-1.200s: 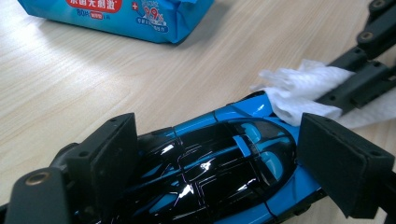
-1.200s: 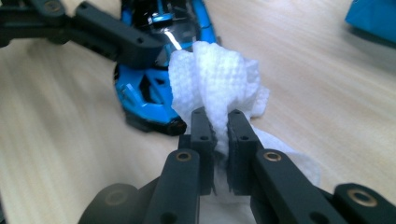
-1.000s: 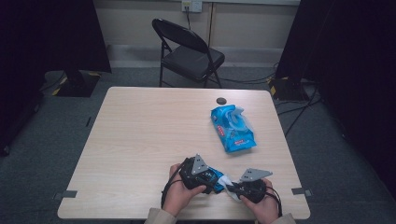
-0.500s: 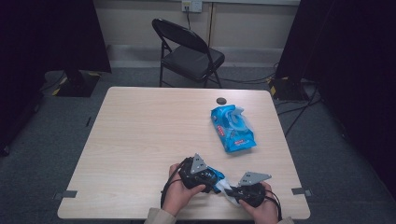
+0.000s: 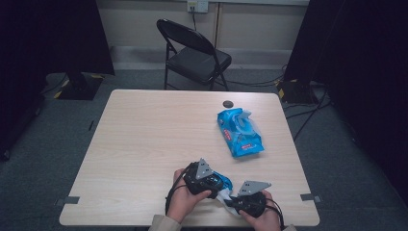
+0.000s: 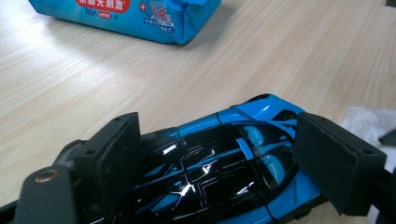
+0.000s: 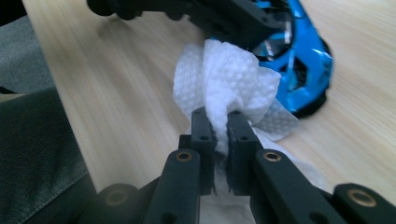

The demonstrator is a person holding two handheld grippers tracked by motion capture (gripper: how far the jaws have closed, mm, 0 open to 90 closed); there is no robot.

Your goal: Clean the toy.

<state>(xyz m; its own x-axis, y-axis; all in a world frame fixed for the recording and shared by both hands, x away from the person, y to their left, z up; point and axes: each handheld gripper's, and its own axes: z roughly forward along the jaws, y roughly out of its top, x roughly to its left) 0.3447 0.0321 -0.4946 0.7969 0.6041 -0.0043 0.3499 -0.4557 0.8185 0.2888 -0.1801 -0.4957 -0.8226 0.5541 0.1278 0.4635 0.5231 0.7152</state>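
A blue and black toy car lies between the jaws of my left gripper, which is shut on its sides near the table's front edge. My right gripper is shut on a bunched white wet wipe, which is pressed against the car's end. In the high view the wipe shows between the left gripper and the right gripper. A blue pack of wet wipes lies on the table's right side, its flap open.
A small dark round cap rests near the table's far edge. A black folding chair stands beyond the table. The person's trouser leg shows beside the front edge.
The right gripper with the wipe has slid left and nearer to the car. The left gripper has barely moved.
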